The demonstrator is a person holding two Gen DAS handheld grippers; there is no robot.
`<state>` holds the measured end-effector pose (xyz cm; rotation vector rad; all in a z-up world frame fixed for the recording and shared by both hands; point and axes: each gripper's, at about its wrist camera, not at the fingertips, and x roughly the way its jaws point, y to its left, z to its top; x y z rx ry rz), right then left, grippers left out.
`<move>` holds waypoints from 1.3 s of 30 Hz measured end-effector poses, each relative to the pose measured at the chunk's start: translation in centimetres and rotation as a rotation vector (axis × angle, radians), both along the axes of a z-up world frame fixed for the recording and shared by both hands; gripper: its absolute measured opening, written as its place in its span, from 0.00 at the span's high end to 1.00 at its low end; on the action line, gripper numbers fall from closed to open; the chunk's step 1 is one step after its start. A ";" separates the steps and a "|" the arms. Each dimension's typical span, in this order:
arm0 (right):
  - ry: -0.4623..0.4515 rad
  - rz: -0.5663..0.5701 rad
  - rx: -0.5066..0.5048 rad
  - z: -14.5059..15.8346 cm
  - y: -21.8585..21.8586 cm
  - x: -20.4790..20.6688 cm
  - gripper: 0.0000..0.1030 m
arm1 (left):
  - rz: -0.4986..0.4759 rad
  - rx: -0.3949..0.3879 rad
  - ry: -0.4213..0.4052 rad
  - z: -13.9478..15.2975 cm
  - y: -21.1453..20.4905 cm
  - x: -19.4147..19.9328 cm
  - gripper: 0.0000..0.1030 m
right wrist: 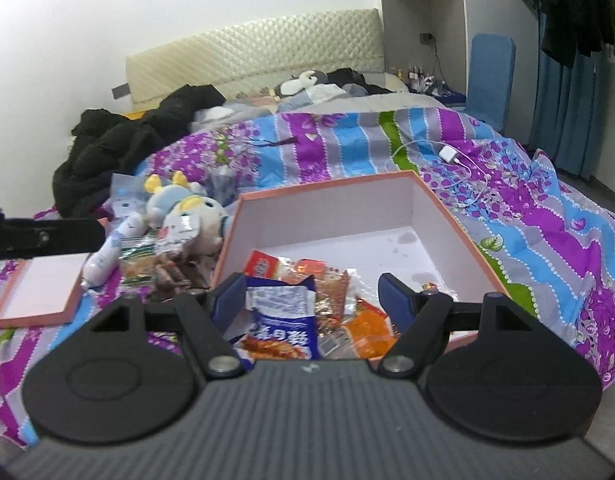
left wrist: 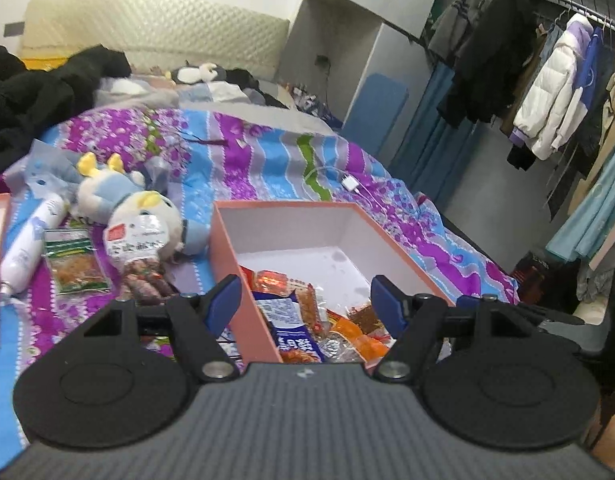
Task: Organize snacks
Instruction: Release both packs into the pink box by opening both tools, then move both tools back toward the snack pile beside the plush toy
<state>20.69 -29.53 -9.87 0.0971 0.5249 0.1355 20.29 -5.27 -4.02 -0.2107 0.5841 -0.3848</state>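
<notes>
Both grippers hang above the near end of the open box (left wrist: pixel 223 240), and nothing is between their fingers. The left gripper (left wrist: pixel 305 304) has its blue fingers (left wrist: pixel 223 300) well apart; they touch nothing, and the near left wall of the box shows in the gap below them. The right gripper (right wrist: pixel 311 300) has its fingers (right wrist: pixel 393 300) apart in the same way, empty, over the pile of snack packets (right wrist: pixel 299 312) in the near part of the box.

I judge that one placing step is finished and the next pick has not begun: several packets, among them a blue and white one (left wrist: pixel 285 320) and orange ones, already lie in the box, while its far half is bare.

Further out, on the bedspread (left wrist: pixel 267 148) to the left of the box, two snacks wait: a green-edged packet (left wrist: pixel 73 262) and, just beside it, a clear bag of brown sticks (left wrist: pixel 141 260) that leans against a plush toy (left wrist: pixel 143 216). A white bottle (left wrist: pixel 27 248) lies left of them, and the box lid (right wrist: pixel 39 292) lies further left.

The next move probably calls for the left gripper to go to the green-edged packet, which lies flat, so the fingers must come low over the soft cover and close on one edge. The plush toy is near and could be caught by mistake.
</notes>
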 end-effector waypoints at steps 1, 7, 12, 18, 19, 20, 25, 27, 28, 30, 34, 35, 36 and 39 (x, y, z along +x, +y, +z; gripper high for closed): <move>-0.004 0.005 0.000 0.1 0.2 -0.4 0.28 | 0.008 -0.001 -0.007 0.2 0.3 -0.7 0.27; -0.032 0.036 -0.002 0.9 1.8 -3.2 0.28 | 0.051 -0.008 -0.018 0.5 2.2 -4.4 0.27; -0.048 0.069 -0.001 1.1 3.1 -5.7 0.28 | 0.086 -0.011 -0.020 0.1 3.6 -7.7 0.27; -0.054 0.116 0.002 0.5 4.9 -8.7 0.28 | 0.134 -0.002 -0.009 -1.1 5.4 -11.4 0.27; -0.055 0.131 0.005 0.3 5.2 -9.2 0.28 | 0.141 0.001 -0.003 -1.5 5.7 -12.1 0.27; -0.060 0.147 0.002 0.1 5.7 -9.8 0.28 | 0.147 0.000 0.003 -1.9 5.9 -12.6 0.27; -0.062 0.183 0.006 -0.8 7.3 -11.9 0.28 | 0.190 -0.005 0.031 -3.8 7.5 -15.0 0.27; -0.050 0.206 0.022 -1.3 7.8 -12.6 0.28 | 0.208 -0.004 0.053 -4.7 8.1 -15.7 0.27; -0.041 0.216 0.026 -1.6 8.1 -12.8 0.28 | 0.218 -0.003 0.064 -5.2 8.5 -16.2 0.27; -0.022 0.235 0.021 -2.1 8.7 -13.1 0.28 | 0.239 -0.007 0.081 -6.1 9.2 -16.9 0.27; -0.016 0.271 -0.002 -2.8 9.7 -13.2 0.28 | 0.263 -0.023 0.111 -7.4 10.5 -16.5 0.27; -0.020 0.271 -0.008 -2.8 9.9 -13.1 0.28 | 0.269 -0.028 0.117 -7.5 10.7 -16.1 0.27; -0.021 0.268 -0.012 -2.9 10.1 -12.9 0.28 | 0.271 -0.036 0.121 -7.6 11.0 -15.8 0.27; -0.019 0.267 -0.010 -3.0 10.6 -11.9 0.28 | 0.278 -0.061 0.125 -7.8 11.8 -14.6 0.27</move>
